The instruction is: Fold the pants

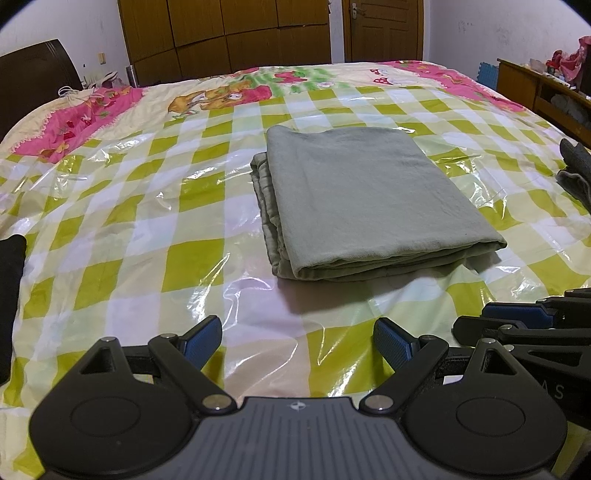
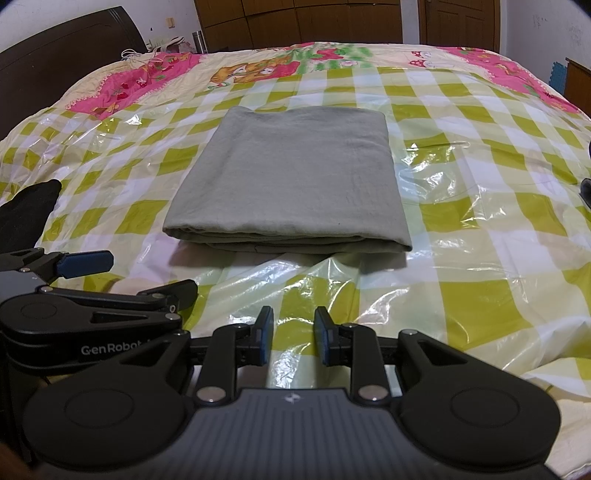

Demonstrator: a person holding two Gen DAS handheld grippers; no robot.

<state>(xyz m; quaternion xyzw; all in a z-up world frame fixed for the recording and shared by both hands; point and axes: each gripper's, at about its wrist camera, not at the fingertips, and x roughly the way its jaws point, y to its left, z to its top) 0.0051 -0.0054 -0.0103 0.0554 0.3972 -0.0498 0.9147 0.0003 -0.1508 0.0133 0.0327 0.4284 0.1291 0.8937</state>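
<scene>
The grey-green pants (image 1: pixel 362 199) lie folded into a flat rectangle in the middle of the bed; they also show in the right wrist view (image 2: pixel 291 184). My left gripper (image 1: pixel 297 341) is open wide and empty, held back from the pants' near edge. My right gripper (image 2: pixel 293 334) has its jaws a small gap apart, holds nothing, and sits short of the pants' near fold. Each gripper shows in the other's view: the right gripper (image 1: pixel 517 325) at the lower right, the left gripper (image 2: pixel 110 277) at the lower left.
The bed carries a green-and-white checked sheet under crinkled clear plastic (image 2: pixel 461 229). A black garment (image 1: pixel 11 295) lies at the left edge, a dark grey one (image 1: pixel 576 173) at the right. A dark headboard (image 2: pixel 66 55), wooden wardrobe (image 1: pixel 229 33) and side shelf (image 1: pixel 546 92) surround the bed.
</scene>
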